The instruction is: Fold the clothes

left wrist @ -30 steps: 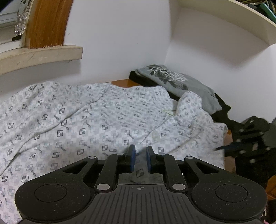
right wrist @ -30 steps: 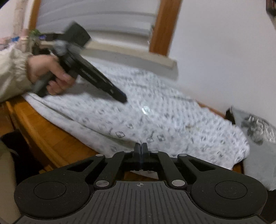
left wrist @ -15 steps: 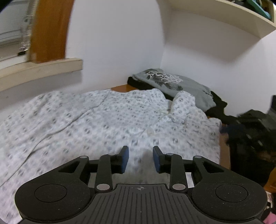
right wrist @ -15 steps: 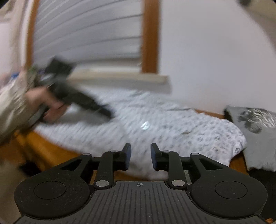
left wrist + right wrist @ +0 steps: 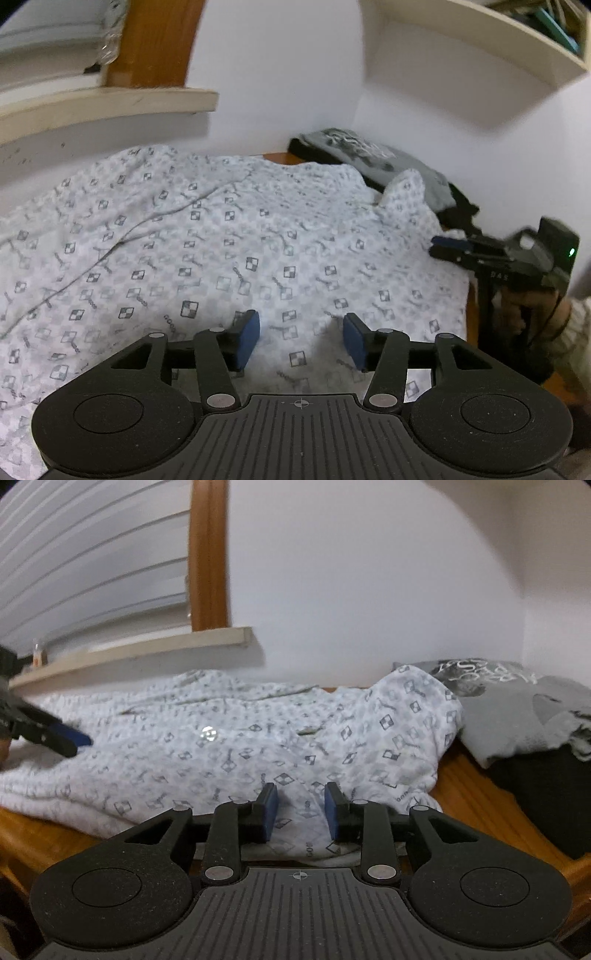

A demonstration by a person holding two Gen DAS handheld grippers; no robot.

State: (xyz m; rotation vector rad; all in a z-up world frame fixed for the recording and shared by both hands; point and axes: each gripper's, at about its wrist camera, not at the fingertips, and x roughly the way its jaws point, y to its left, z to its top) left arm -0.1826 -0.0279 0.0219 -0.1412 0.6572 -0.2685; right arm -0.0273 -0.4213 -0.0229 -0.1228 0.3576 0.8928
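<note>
I see a white shirt [image 5: 229, 236] spread flat over most of the wooden table [image 5: 476, 794]; I place the rest by it. The cloth is soft and lightly creased, printed with small checkered squares and short grey wording too blurred for me to read. One clear round button [image 5: 208, 734] sits near the shirt's middle, and the collar [image 5: 417, 701] humps up at its far right end.

Just past that collar lies a folded grey tee [image 5: 517, 705] with a pale print; its lettering is not legible. It rests on a black garment [image 5: 546, 794] beside the shirt's right edge.

Behind the shirt runs a pale window sill [image 5: 107, 107] below an orange-brown wood frame [image 5: 208, 554].

My left tool [image 5: 301, 338] hovers low over the shirt's near part, blue pads [image 5: 248, 338] set wide, gripping nothing. My right tool [image 5: 298, 810] sits at the shirt's near hem, pads parted with cloth between them, not pinched.
</note>
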